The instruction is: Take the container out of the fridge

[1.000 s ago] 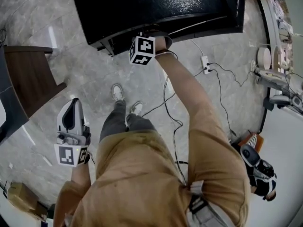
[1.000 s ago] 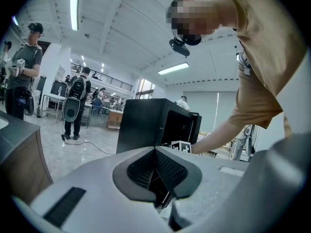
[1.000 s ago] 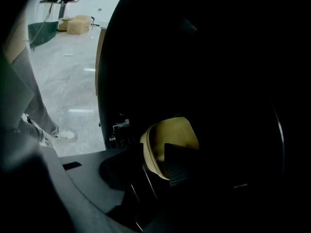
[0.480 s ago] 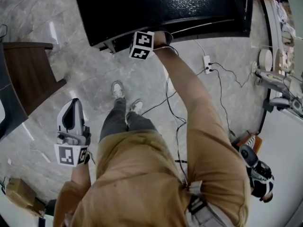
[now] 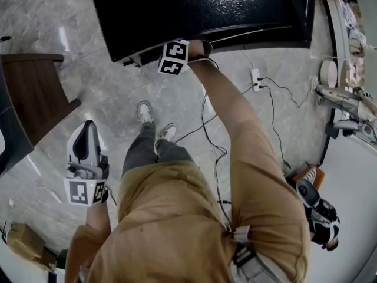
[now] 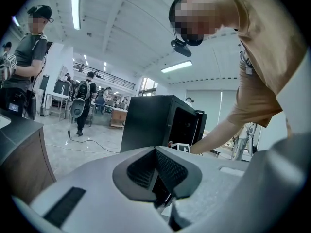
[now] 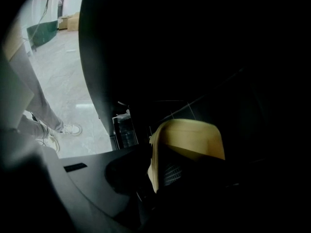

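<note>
Your right gripper reaches down into the dark inside of the black fridge, your arm stretched out over the grey marbled floor. Its jaws have just been closing, and they now clamp the near wall of the tan container, which sits inside the fridge with its rim tilted up between the pads. From the head view only the gripper's marker cube shows at the fridge's lower edge; the container itself is hidden there. Your left gripper hangs low at your left side, well apart from the fridge, its jaws pressed together with nothing between them. A white power strip lies on the floor near the fridge.
</note>
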